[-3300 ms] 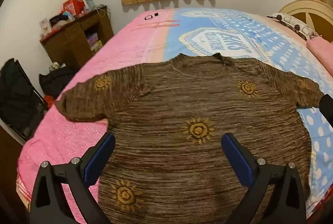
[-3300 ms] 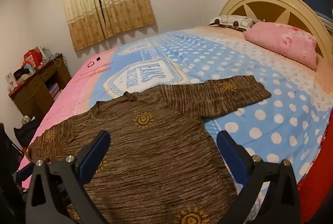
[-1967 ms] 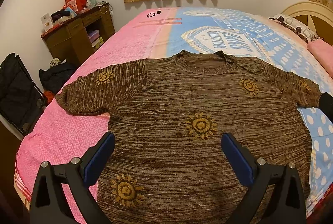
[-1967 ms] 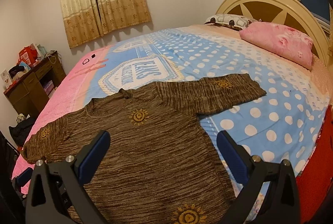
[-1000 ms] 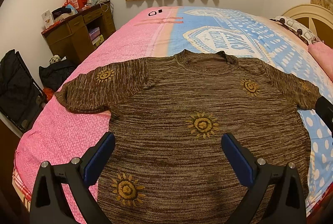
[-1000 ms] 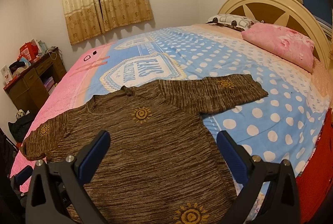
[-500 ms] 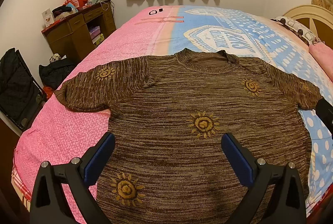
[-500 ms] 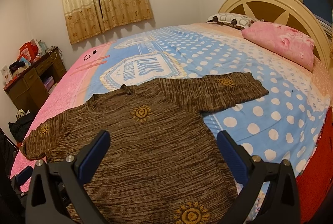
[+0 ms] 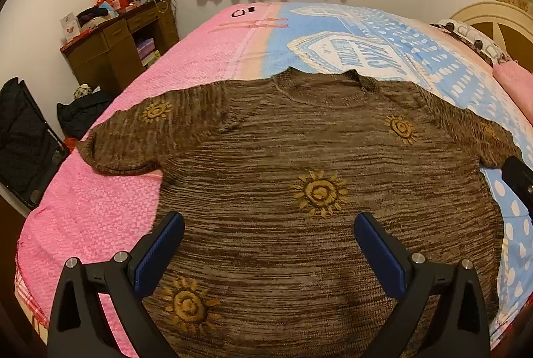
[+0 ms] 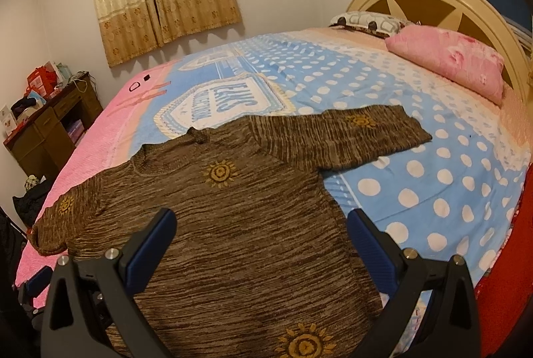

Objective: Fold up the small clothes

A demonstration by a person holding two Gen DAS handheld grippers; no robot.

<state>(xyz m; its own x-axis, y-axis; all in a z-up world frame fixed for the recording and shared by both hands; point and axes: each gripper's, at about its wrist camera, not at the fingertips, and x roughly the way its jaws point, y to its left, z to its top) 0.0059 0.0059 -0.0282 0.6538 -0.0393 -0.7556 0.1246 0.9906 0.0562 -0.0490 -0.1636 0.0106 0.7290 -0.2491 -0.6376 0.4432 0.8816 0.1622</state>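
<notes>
A brown knitted sweater [image 9: 283, 165] with yellow sun patterns lies spread flat, front up, on the bed, both sleeves stretched out sideways; it also shows in the right wrist view [image 10: 233, 224]. My left gripper [image 9: 269, 224] is open and empty, hovering above the sweater's lower body. My right gripper [image 10: 261, 224] is open and empty above the sweater's lower right part. Its right sleeve [image 10: 366, 133] lies on the blue dotted cover. The left sleeve [image 9: 133, 138] lies on the pink cover.
The bed cover [image 9: 100, 208] is pink at left, blue with white dots at right [image 10: 433, 178]. A pink pillow [image 10: 449, 61] and headboard [image 10: 433, 1] stand at the right. A brown desk [image 9: 120, 48] and dark bags [image 9: 23, 138] stand left of the bed.
Both grippers stay open over the sweater with only small drifts of view. The sweater has not moved.
</notes>
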